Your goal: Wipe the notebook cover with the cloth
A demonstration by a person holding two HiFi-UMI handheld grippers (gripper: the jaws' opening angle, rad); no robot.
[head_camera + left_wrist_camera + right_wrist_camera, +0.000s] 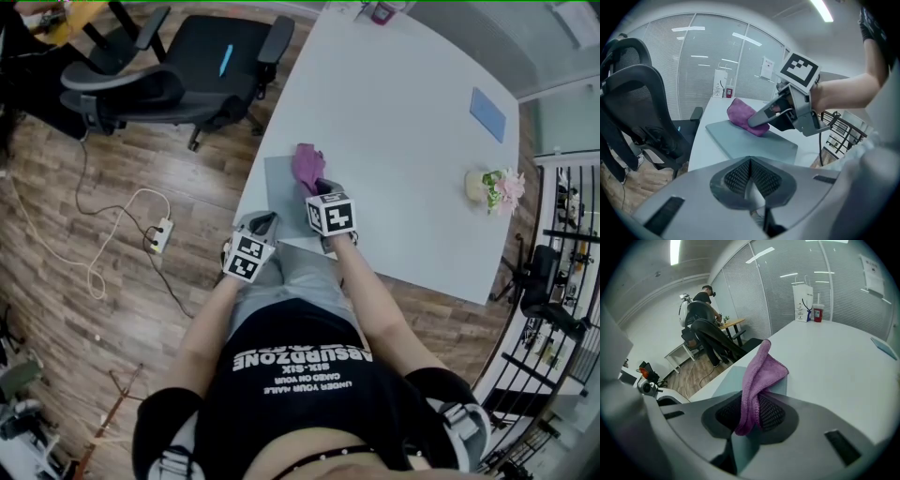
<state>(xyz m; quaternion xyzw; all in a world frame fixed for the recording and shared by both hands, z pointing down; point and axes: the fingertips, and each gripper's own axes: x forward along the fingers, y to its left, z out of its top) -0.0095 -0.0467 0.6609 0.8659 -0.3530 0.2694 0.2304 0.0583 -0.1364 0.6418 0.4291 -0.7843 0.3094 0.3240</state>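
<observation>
A grey notebook (279, 186) lies flat at the near left corner of the white table (412, 169). A purple cloth (307, 165) rests bunched on the cover's far part, and my right gripper (320, 189) is shut on it. In the right gripper view the cloth (758, 376) rises from between the jaws of the right gripper (749, 417), above the notebook (725, 381). My left gripper (263, 226) hovers at the notebook's near edge, shut with nothing in it. From the left gripper (751, 182) I see the notebook (750, 144), the cloth (739, 114) and the right gripper (757, 123).
A black office chair (178, 70) stands left of the table on the wooden floor. A power strip (161, 234) with a white cable lies below it. A blue pad (487, 114), a small flower pot (492, 187) and a red cup (382, 11) stand farther off on the table.
</observation>
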